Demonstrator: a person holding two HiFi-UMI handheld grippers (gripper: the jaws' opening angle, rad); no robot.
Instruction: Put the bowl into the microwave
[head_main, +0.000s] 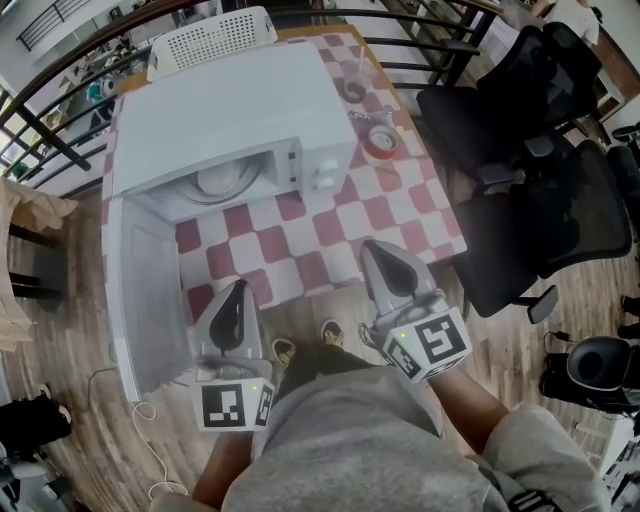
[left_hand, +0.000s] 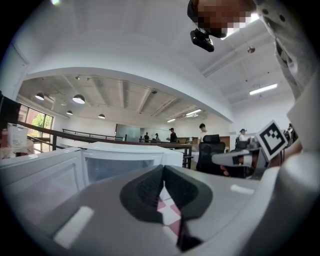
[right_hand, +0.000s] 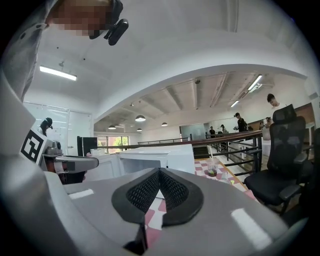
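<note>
The left gripper and right gripper are grey, with black pads and black-and-white square markers. Ahead of them the worktop is checked red and white. Beyond the left gripper the microwave is white, and the bowl in it is off-white. Right of the right gripper, the chairs are black.

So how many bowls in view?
1: a white bowl inside the open microwave. A round red-rimmed item on the tablecloth right of it might be another; too small to tell.
</note>
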